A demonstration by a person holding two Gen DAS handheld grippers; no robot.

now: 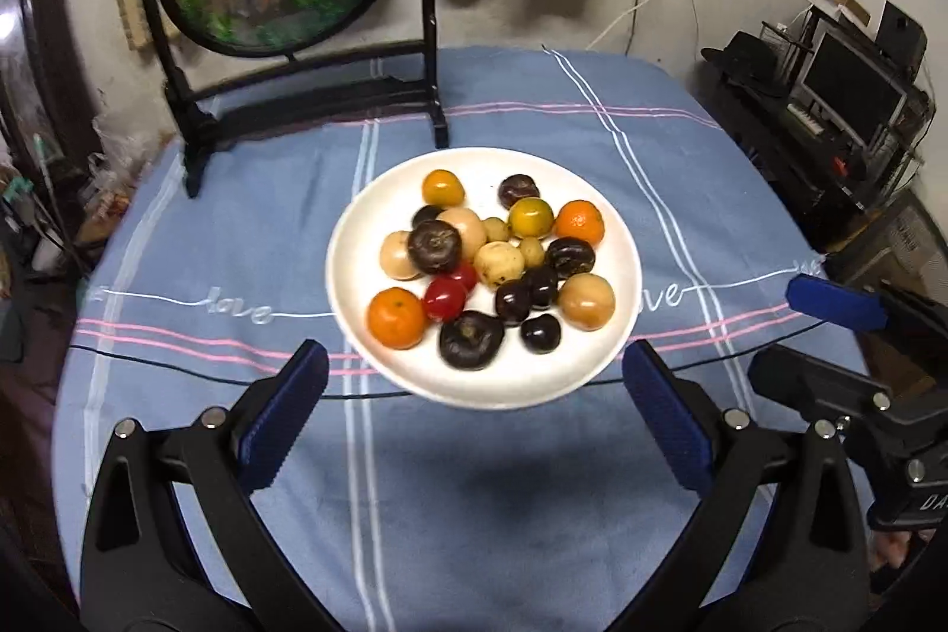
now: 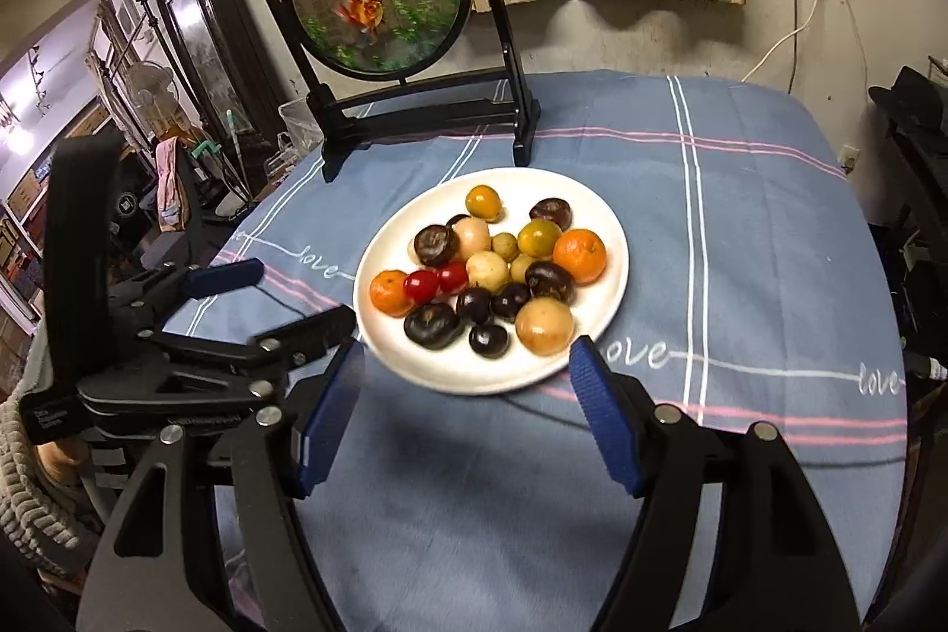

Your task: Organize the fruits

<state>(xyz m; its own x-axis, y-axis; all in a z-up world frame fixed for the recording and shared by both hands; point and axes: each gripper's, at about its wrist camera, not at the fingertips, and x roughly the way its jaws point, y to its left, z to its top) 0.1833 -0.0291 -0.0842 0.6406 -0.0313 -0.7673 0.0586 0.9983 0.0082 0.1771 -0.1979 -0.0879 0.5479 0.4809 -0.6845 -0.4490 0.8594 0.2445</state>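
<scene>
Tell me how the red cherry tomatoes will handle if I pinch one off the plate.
The cherry tomatoes look round and glossy, so probably slippery and apt to roll. They sit wedged among other fruit on the plate, so neighbours may shift.

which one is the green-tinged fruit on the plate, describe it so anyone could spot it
Start at the white plate on the blue tablecloth. On its far right side sits an orange mandarin; the green-tinged fruit touches its left. Alone there, it is yellow-green.
</scene>
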